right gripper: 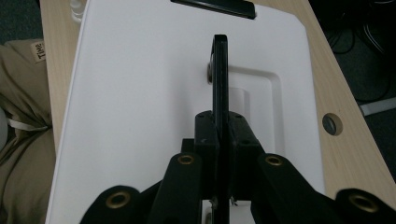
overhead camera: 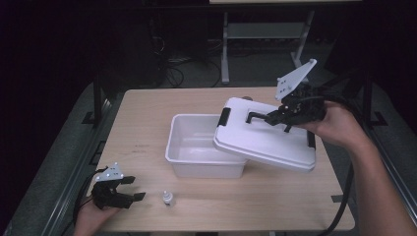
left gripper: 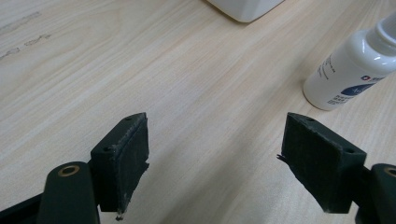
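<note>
white plastic was the matter in hand: the lid point(overhead camera: 265, 140) hung tilted over the right end of the open box point(overhead camera: 196, 142), its low edge resting on or just above the box's right rim, its high edge toward the person's right. the right gripper point(overhead camera: 275, 117) had its jaws clamped together on the lid's black handle point(right gripper: 220, 79), which stood upright and edge-on between them in the right gripper view, its long axis running straight away from the camera. the lid's long axis ran roughly along the box's, but shifted off to the right, so seating or clearing it would turn on a sideways carry, in my judgement.

the left gripper point(overhead camera: 129, 189) rested near the table's point(overhead camera: 147, 103) front left corner, jaws wide apart and holding nothing. the small white bottle point(left gripper: 355, 67) stood upright just to its right, clearly nearer this hand than the other, between it and the box.

the bottle's top was cut off in the left gripper view, its label too small to read. whether lid and rim truly touched could not be told.
</note>
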{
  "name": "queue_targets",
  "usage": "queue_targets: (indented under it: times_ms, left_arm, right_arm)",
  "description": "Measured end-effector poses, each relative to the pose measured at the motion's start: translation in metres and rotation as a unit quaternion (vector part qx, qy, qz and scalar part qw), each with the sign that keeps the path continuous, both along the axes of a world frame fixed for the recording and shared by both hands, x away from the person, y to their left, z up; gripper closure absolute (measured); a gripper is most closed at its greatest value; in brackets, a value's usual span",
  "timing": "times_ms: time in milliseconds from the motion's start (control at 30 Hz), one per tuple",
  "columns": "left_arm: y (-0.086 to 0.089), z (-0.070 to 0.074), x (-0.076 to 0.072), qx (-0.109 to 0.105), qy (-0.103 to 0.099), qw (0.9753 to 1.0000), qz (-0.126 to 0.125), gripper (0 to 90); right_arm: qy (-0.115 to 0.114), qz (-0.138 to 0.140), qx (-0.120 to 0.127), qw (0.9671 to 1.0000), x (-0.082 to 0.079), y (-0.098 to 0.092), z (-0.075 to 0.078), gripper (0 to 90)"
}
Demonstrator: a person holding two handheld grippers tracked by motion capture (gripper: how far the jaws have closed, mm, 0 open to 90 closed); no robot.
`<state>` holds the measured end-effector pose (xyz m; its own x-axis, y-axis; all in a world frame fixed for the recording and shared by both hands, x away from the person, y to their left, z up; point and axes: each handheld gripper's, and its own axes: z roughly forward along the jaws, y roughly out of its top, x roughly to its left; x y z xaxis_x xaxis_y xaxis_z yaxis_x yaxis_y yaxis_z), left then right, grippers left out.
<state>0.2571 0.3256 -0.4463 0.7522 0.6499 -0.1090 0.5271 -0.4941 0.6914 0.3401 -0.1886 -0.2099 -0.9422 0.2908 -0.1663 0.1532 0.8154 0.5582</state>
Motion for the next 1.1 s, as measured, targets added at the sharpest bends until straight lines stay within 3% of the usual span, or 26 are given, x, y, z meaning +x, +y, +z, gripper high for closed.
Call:
queue_targets:
  times_ms: [500,1100]
  left_arm:
    - [0.000,0.000,0.000,0.000,0.000,1.0000,0.000,22.9]
    - [-0.001,0.000,0.000,0.004,0.003,1.0000,-0.002,22.8]
  right_arm:
    - [-0.002,-0.038,0.001,0.9993,-0.024,-0.041,-0.001,84.1]
    - [0.006,-0.076,0.007,0.9970,-0.048,-0.087,-0.023,84.2]
